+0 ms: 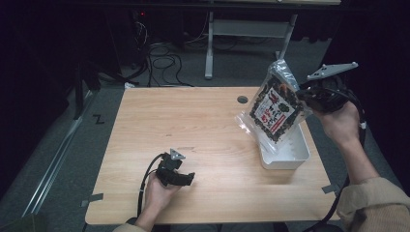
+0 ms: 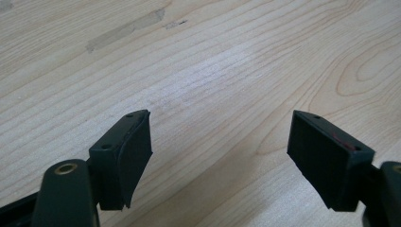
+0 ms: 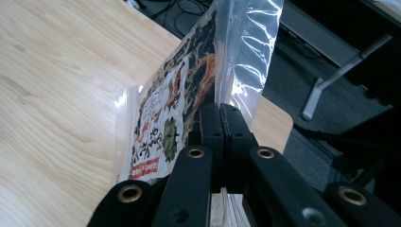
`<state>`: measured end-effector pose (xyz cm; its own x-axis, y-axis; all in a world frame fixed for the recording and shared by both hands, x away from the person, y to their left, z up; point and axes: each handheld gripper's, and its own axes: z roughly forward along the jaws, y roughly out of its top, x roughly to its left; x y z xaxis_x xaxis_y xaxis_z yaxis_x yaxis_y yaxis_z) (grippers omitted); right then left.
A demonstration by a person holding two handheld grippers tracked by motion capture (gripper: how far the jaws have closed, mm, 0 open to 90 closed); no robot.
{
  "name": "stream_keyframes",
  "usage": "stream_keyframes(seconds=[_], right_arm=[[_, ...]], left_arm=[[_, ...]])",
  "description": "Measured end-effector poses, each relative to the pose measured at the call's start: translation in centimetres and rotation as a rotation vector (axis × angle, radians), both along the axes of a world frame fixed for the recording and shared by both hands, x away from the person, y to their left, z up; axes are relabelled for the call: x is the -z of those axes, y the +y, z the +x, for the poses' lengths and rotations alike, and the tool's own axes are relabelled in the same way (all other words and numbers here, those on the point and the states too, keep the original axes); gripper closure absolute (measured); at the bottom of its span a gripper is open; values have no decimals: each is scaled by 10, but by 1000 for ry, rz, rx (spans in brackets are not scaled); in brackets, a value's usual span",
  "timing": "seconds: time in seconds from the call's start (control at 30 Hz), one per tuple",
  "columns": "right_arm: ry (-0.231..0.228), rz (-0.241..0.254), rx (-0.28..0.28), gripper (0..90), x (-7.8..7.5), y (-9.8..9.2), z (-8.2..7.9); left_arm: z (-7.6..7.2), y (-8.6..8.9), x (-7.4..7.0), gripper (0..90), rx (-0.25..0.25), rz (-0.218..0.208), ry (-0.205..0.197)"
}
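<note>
A clear plastic snack bag (image 1: 276,107) with a dark, red and white printed label hangs tilted above the white tray (image 1: 296,157) at the table's right side. My right gripper (image 1: 303,95) is shut on the bag's right edge and holds it in the air. In the right gripper view the two jaws press together on the snack bag (image 3: 175,109), whose clear top strip rises above them. My left gripper (image 1: 189,179) rests low on the table near the front edge, held in a hand. Its jaws stand wide apart over bare wood, with nothing between the fingers (image 2: 130,151).
The wooden table (image 1: 193,125) has a round cable hole (image 1: 242,99) near its far edge. Beyond the table lie black cables (image 1: 162,60) on the grey floor and a white desk frame (image 1: 251,29). Bits of tape mark the table's front corners.
</note>
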<state>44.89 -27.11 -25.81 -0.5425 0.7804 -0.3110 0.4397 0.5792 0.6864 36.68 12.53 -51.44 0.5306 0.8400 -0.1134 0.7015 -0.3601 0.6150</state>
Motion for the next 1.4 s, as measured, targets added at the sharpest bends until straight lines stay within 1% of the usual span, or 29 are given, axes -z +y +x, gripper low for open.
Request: stream_keyframes(seconds=[0.13, 0.33, 0.43, 0.47, 0.7, 0.8, 1.0, 1.03, 1.1, 1.13, 1.4], right_arm=[[-2, 7, 18, 900, 0, -7, 1], [-11, -13, 40, 900, 1, -15, 1], [-14, -15, 48, 900, 1, -17, 0], [-21, -24, 49, 900, 2, -19, -1], [-29, -28, 76, 900, 2, -30, -2], [-28, -38, 89, 900, 3, -33, -3], [-24, -50, 101, 900, 8, -41, -3], [-18, -52, 104, 900, 9, -42, -3], [-23, -49, 104, 900, 11, -42, -3], [-16, -54, 106, 900, 12, -44, -3], [1, -52, 110, 900, 24, -47, 0]], left_arm=[[-1, 0, -1, 230, -2, -3, -3], [-1, 0, 0, 230, 4, -5, -1], [-1, -1, -1, 230, 2, -7, -1], [-2, -1, -1, 230, 3, -7, -1], [-2, -1, -1, 230, 4, -8, -1], [-2, -1, 0, 230, 3, -8, -2], [-2, -1, 0, 230, 7, -3, 1], [-2, -1, 0, 230, 7, -3, 1], [-2, -2, 0, 230, 7, -3, 1], [-2, -2, 0, 230, 8, -4, 0], [-2, -3, 1, 230, 7, -10, 8]])
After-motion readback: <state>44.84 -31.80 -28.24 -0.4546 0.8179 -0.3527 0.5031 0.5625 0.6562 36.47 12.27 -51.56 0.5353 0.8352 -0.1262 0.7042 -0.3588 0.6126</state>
